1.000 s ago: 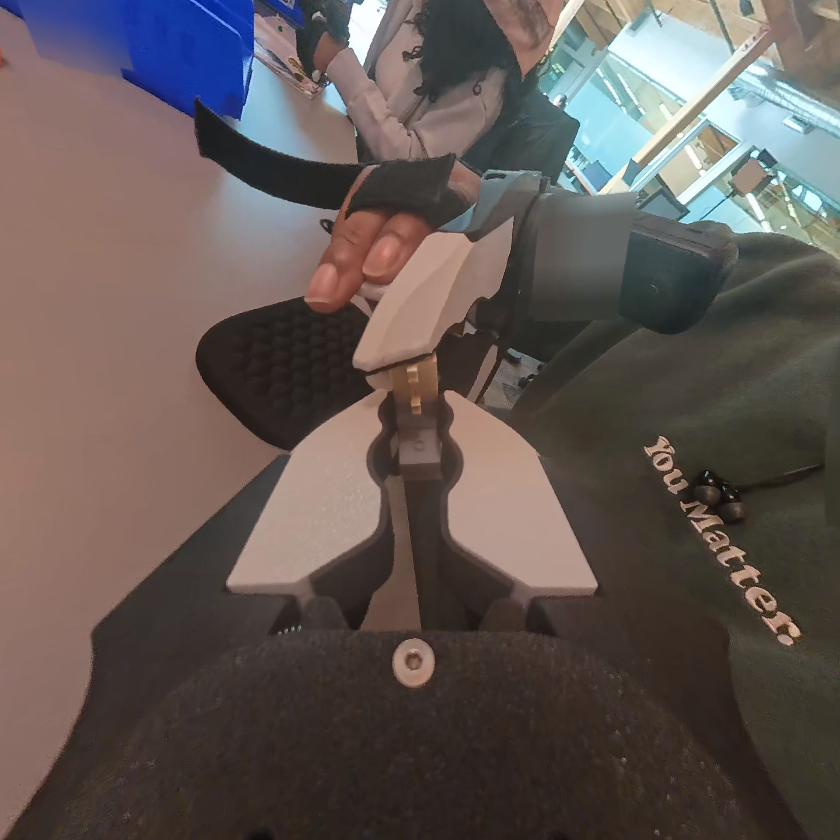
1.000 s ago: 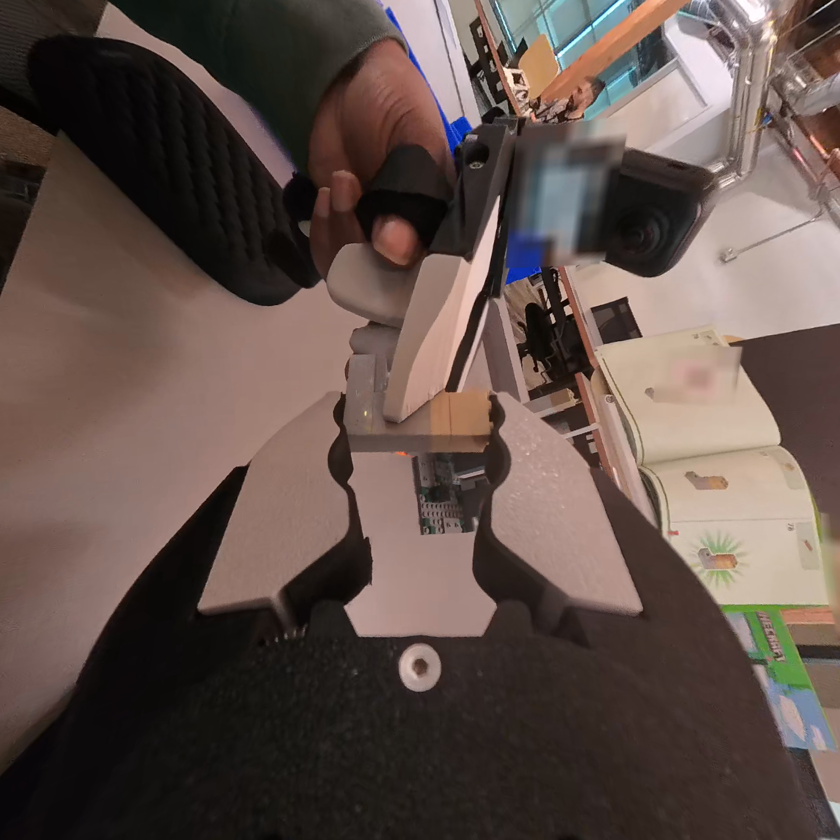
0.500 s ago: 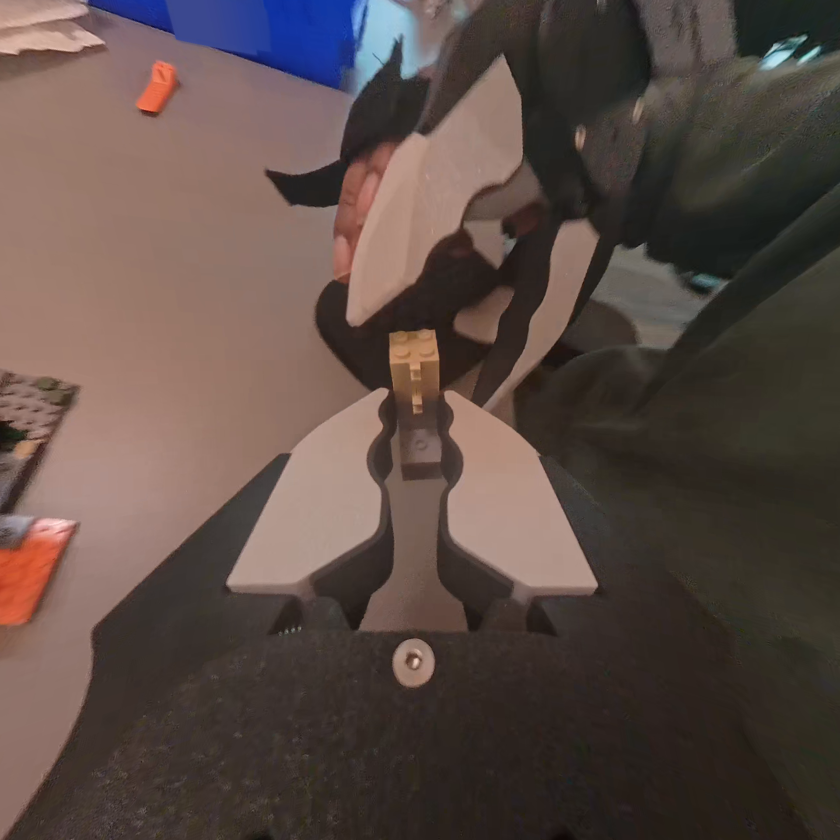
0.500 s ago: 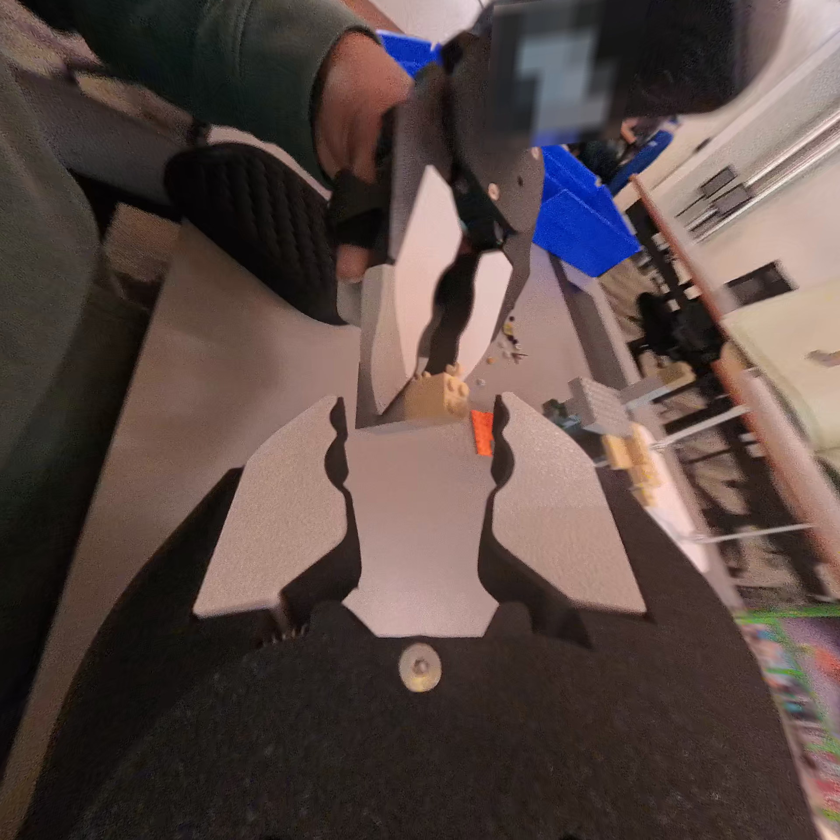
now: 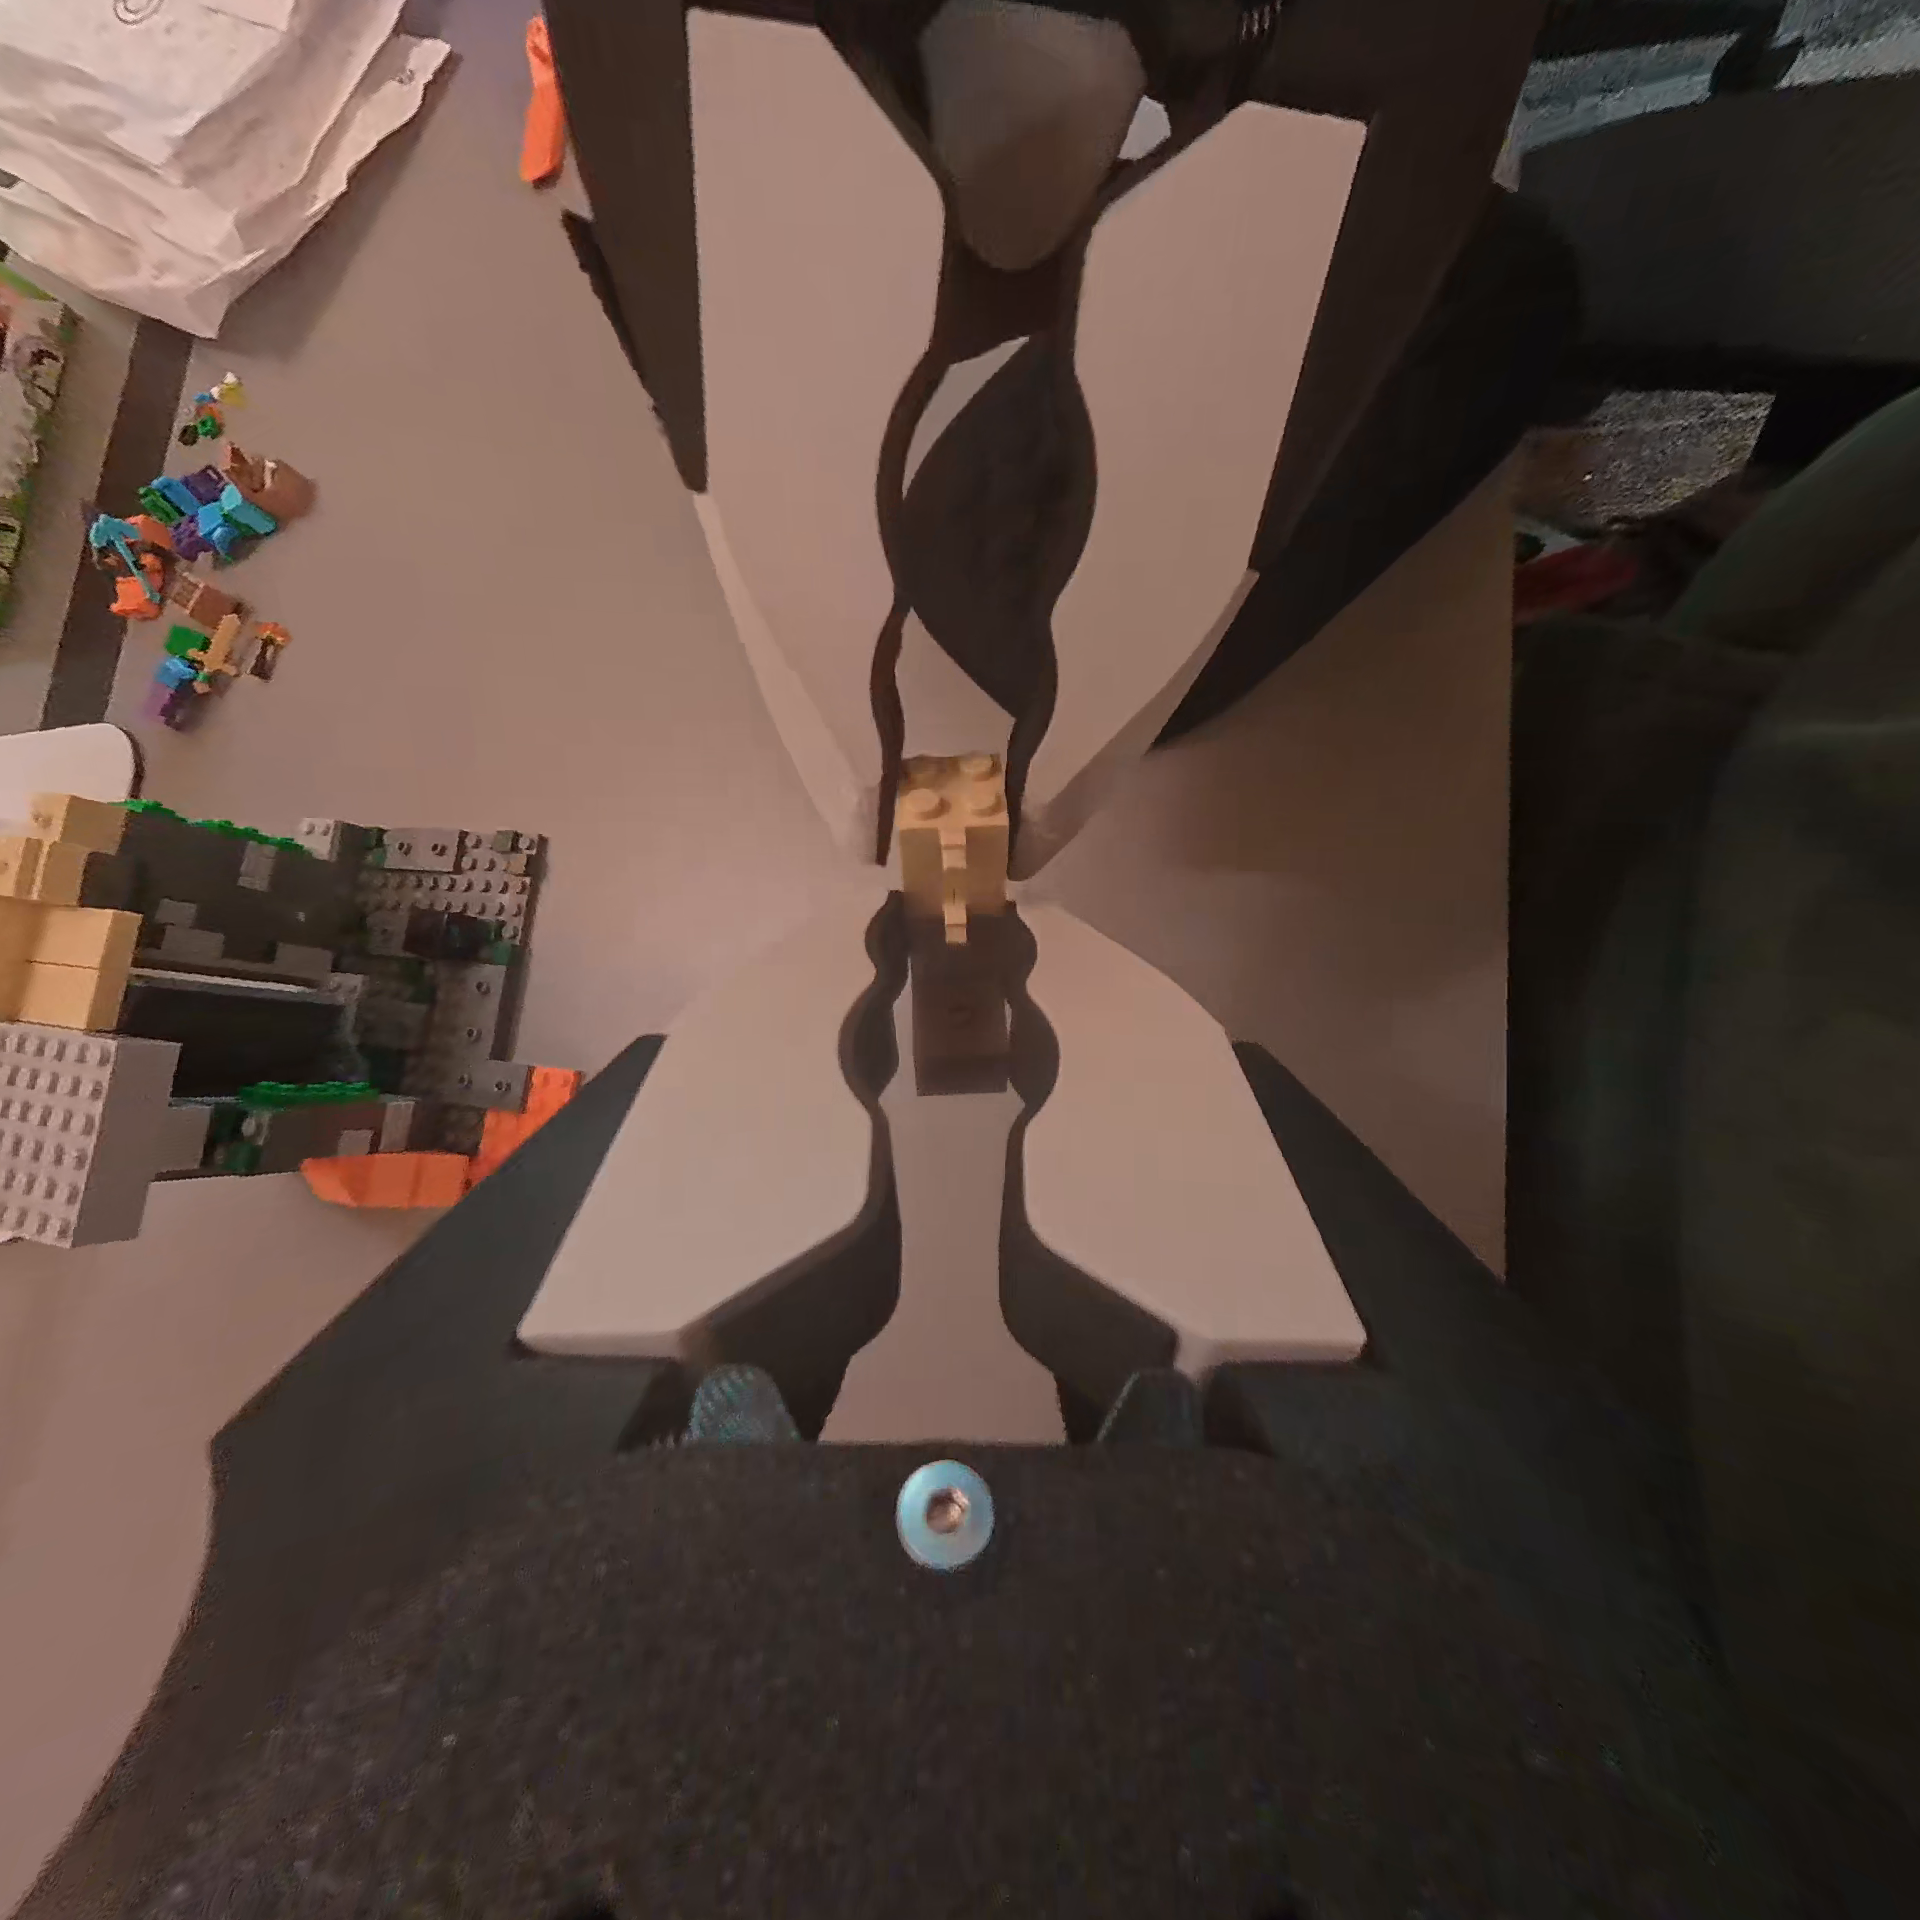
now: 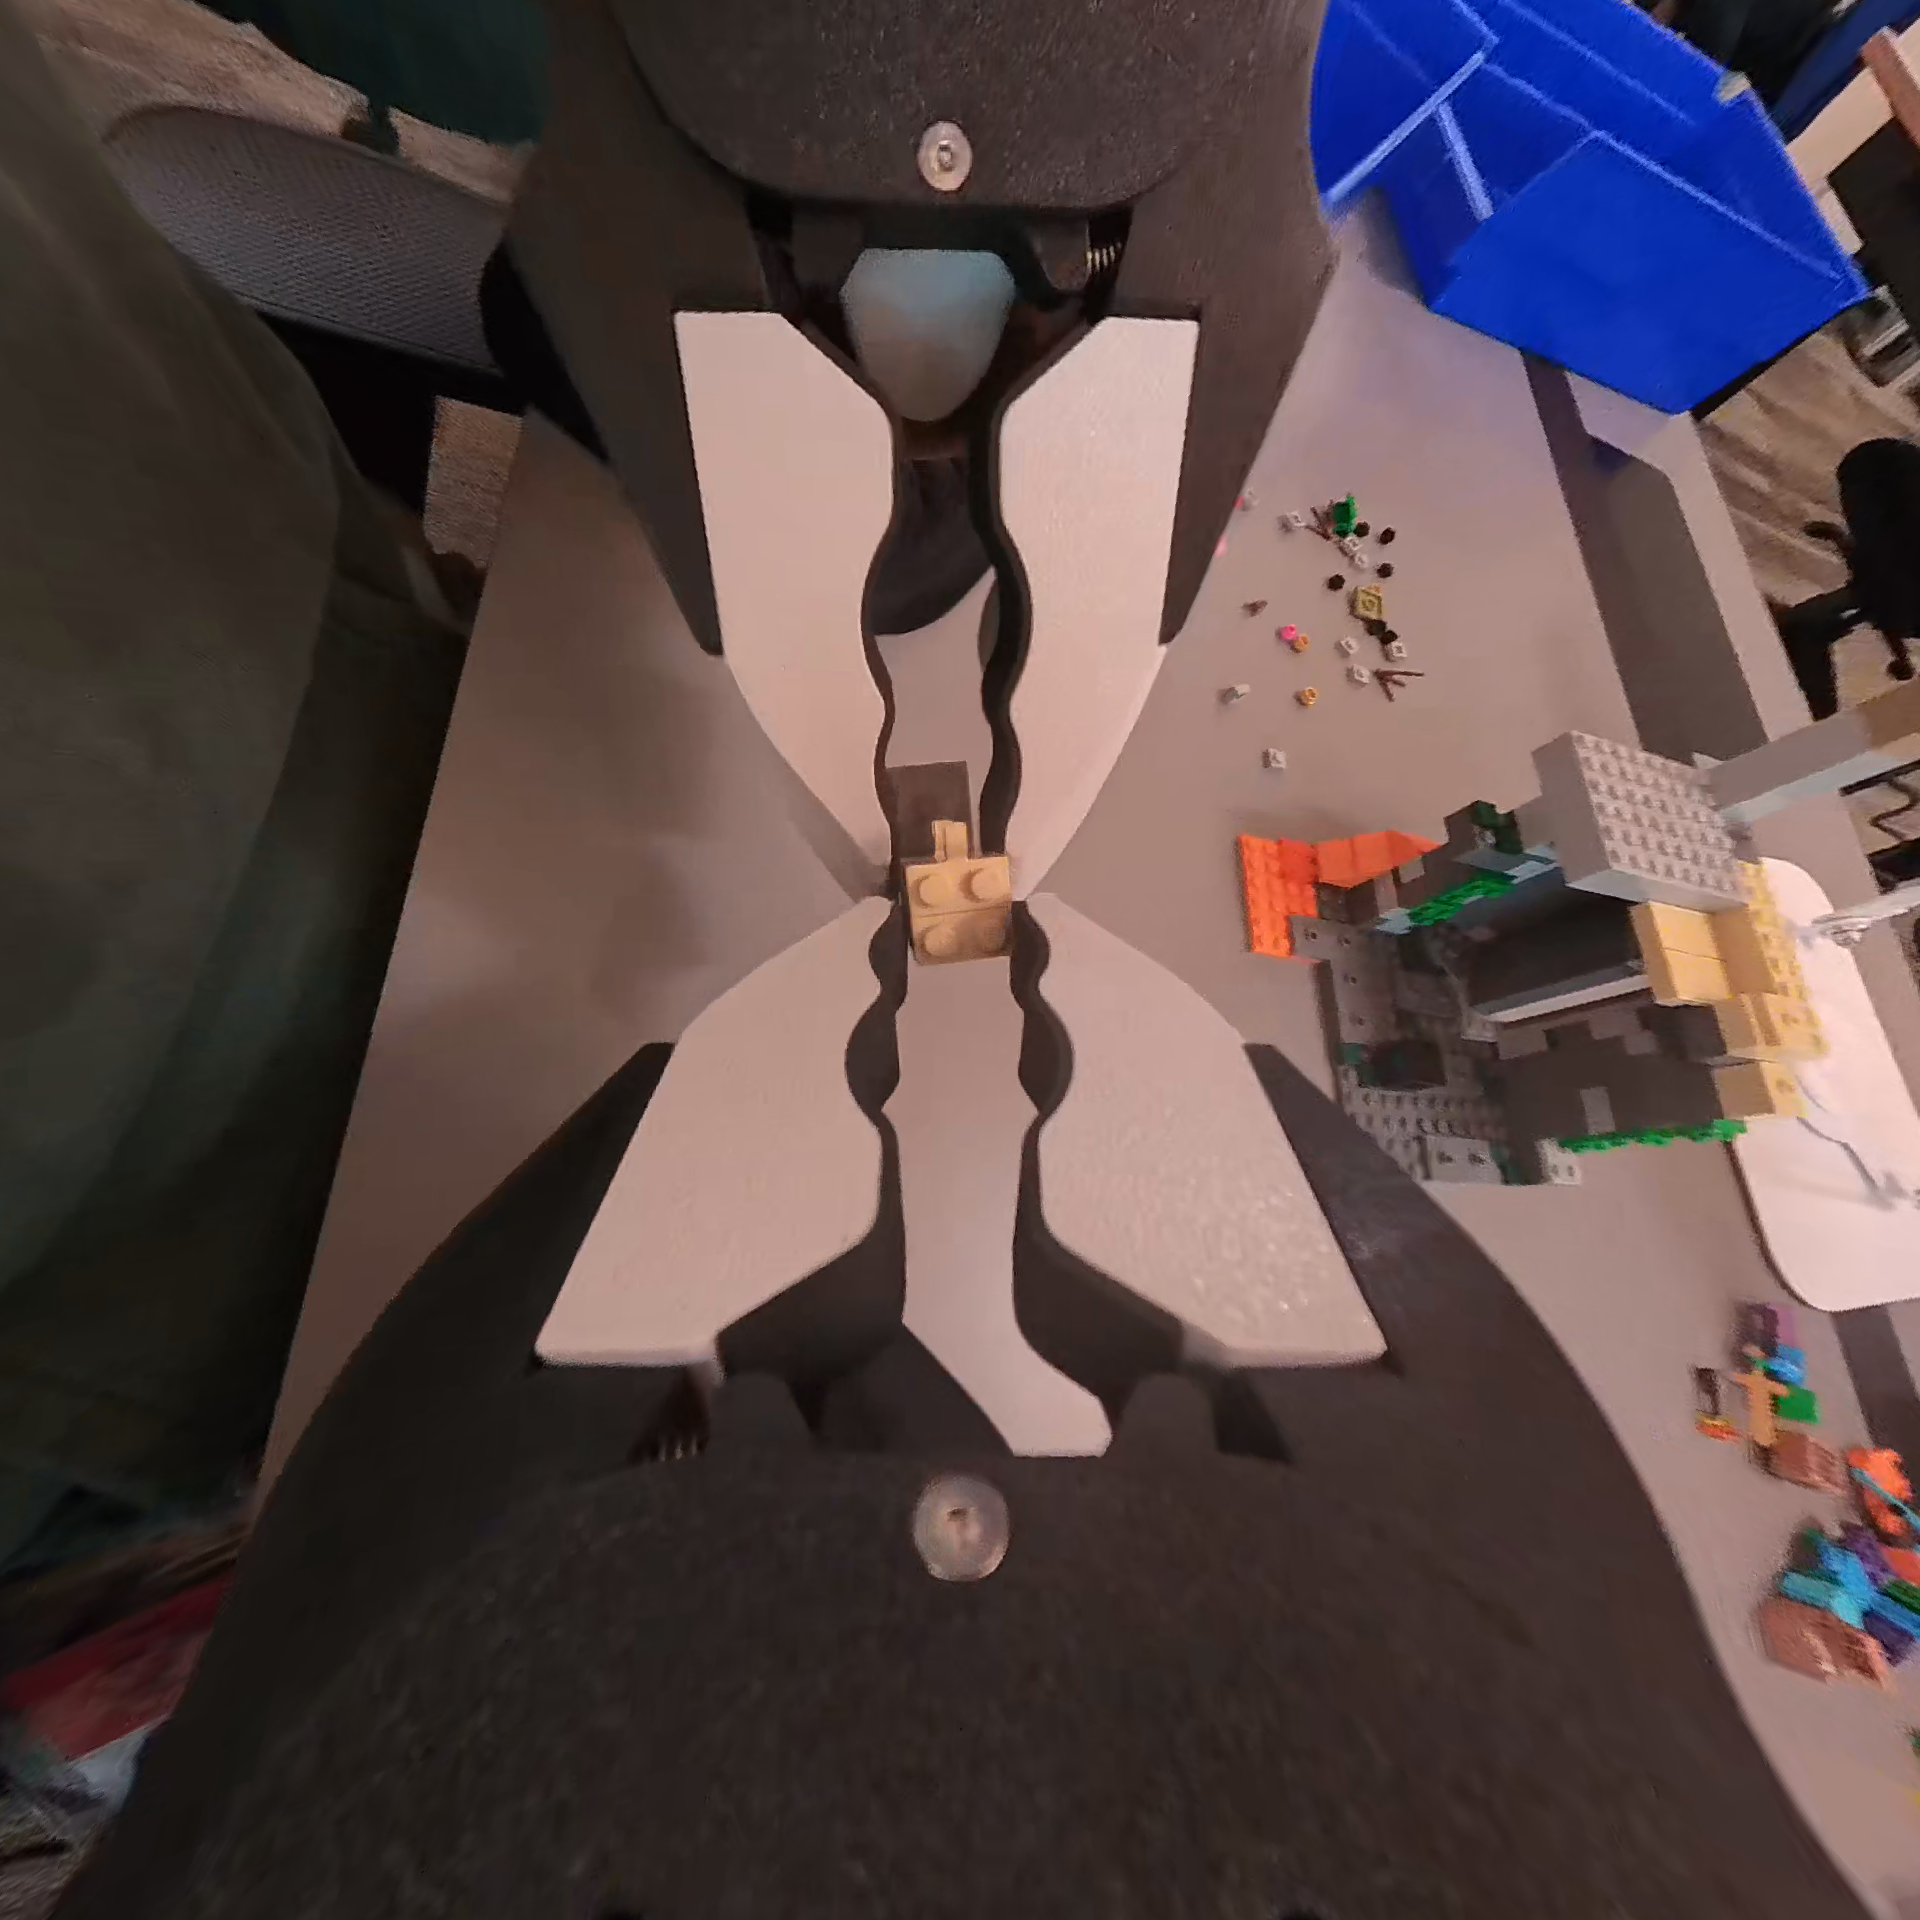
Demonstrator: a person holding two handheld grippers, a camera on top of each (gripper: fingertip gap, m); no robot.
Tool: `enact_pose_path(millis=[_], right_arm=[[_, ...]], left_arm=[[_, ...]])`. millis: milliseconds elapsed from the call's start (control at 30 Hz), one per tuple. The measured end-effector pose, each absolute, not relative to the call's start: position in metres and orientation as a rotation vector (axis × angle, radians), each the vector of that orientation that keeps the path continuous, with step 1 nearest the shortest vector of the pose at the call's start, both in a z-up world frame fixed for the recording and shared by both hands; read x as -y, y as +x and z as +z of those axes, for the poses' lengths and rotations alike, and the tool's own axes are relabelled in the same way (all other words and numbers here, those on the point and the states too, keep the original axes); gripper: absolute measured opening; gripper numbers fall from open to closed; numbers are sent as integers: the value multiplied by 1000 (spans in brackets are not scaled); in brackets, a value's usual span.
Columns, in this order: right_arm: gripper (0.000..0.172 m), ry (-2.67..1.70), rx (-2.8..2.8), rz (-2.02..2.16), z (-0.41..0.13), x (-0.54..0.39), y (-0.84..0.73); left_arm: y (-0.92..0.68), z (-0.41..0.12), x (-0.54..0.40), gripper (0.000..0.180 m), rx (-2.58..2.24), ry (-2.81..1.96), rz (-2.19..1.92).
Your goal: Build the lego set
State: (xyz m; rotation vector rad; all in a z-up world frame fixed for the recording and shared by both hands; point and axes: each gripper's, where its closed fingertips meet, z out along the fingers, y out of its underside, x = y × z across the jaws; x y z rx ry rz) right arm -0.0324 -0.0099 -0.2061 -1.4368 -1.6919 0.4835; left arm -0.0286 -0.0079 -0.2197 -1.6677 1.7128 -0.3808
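Note:
Both grippers meet tip to tip above the grey table. My left gripper is shut on a dark brick that carries a tan brick with a small tan clip on its front end. My right gripper is shut on that tan brick, with a pad on each side. In the right wrist view the dark brick sits between the left gripper's white fingers. In the left wrist view the right gripper's fingers come down from the top.
A brick-built model in grey, tan, green and orange stands on the table; it also shows in the right wrist view. Loose coloured pieces, papers, blue bins and small parts lie around. A person's green sleeve is close by. The grippers are tip to tip, or close to it.
My right gripper swung round to face the left one and its open fingers shut on the tan brick. The left kept its hold on the dark brick. Both views turned down toward the table.

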Motion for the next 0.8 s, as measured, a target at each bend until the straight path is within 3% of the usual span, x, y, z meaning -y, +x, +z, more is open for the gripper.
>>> enact_pose_path(millis=[667, 800], right_arm=[[18, -1571, 1646, 540, -221, 11, -32], [29, -1571, 1615, 516, -217, 1, -28]], left_arm=[[-30, -234, 9, 16, -1739, -1686, -375], [-28, -234, 4, 16, -1691, -1682, -506]])
